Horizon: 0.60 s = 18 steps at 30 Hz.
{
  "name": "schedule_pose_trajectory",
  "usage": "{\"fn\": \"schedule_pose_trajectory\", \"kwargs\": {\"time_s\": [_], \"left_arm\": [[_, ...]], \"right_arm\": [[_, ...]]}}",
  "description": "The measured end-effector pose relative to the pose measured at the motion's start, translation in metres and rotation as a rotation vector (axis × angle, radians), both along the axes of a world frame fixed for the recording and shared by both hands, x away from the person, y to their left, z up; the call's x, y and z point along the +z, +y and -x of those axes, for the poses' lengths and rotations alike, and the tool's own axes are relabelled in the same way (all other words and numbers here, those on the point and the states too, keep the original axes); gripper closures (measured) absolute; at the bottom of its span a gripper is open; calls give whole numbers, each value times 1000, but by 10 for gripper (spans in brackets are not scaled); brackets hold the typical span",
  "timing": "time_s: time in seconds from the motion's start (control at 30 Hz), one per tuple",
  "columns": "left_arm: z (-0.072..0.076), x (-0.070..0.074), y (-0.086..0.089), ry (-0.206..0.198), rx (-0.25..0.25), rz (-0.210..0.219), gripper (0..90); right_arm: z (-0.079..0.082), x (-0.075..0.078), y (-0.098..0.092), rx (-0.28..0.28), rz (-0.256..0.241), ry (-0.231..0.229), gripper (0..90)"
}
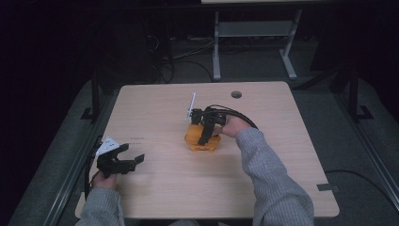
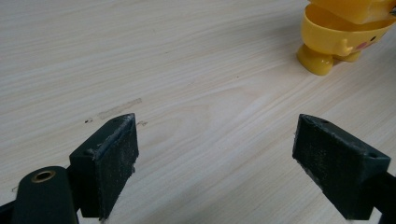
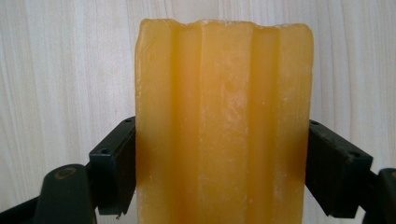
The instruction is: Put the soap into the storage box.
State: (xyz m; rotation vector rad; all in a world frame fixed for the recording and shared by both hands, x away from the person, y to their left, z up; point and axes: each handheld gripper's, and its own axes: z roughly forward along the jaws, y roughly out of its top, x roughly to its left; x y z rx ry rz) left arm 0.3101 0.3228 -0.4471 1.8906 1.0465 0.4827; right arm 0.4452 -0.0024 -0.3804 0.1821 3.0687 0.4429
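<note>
The right tool (image 1: 205, 137) has its jaws closed against the two long sides of a translucent orange ribbed plastic block (image 3: 223, 121), which seems to top the yellow chick-shaped plastic toy (image 1: 201, 141) mid-way across the pale wooden surface (image 1: 164, 188); a good lift probably needs steady, even squeeze and a straight pull. The left tool (image 1: 123, 162) rests wide open and empty near the surface's left edge, well apart from the toy.

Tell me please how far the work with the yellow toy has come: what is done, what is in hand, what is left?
Done: the right gripper has reached the yellow toy on the table, and its jaws sit against both sides of an orange ribbed block. In hand: that grip. Left: any lifting or moving; the goal is unclear. The left gripper waits open and empty, apart from the toy.
</note>
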Motion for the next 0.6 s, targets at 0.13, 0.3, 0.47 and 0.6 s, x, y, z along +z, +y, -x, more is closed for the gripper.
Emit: {"fn": "schedule_pose_trajectory", "kwargs": {"time_s": [0.13, 0.3, 0.47, 0.6], "left_arm": [[0, 0, 0, 0, 0, 1, 138], [0, 0, 0, 1, 3, 4, 138], [0, 0, 0, 2, -1, 0, 138], [0, 0, 0, 3, 0, 1, 138]], "right_arm": [[0, 0, 1, -3, -1, 2, 211], [0, -1, 1, -2, 5, -2, 211], [0, -1, 2, 0, 4, -1, 211], [0, -2, 3, 0, 5, 1, 211]]}}
